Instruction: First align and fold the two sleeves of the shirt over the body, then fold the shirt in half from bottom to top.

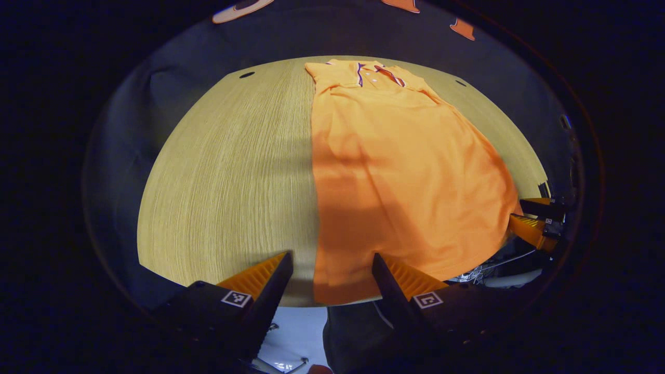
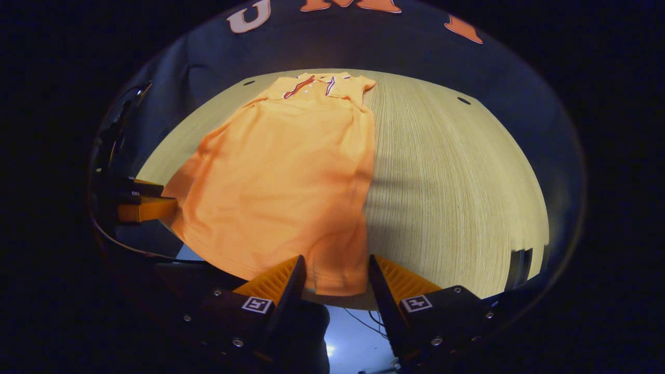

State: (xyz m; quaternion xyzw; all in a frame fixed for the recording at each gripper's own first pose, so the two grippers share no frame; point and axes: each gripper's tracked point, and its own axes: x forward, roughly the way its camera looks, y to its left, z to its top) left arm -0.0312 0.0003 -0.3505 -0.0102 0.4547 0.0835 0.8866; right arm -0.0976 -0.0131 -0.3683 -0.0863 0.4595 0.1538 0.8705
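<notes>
1. Lying flat on the wooden tabletop (image 1: 223, 171), the orange shirt (image 1: 400, 171) runs lengthways away from you, with its collar (image 1: 371, 72) at the far edge and its hem (image 1: 337, 296) at the near edge.

2. Both long sides of the shirt look straight and narrow, so the sleeves appear to be folded in over the body already. I judge the step in hand to be the fold in half from bottom to top.

3. Your left hand-held gripper (image 1: 332, 272) hangs at the near edge of the tabletop, its fingers spread apart and grasping nothing. The shirt's left bottom corner lies between and just beyond them.

4. Your right hand-held gripper (image 2: 336, 275) is likewise released and empty. Its fingers straddle the shirt's right bottom corner (image 2: 337, 283) at the near edge.

5. In the left gripper view, the right hand-held gripper shows far right, just beside the hem. In the right gripper view, the left one shows far left, near the opposite corner.

6. The relation that matters: each hand-held gripper faces along the shirt's long axis, with one hem corner directly ahead and the collar well apart, straight beyond. Each hand is nearest its own corner.

7. The coming move likely calls for pinching both corners and carrying the hem evenly toward the collar.
</notes>
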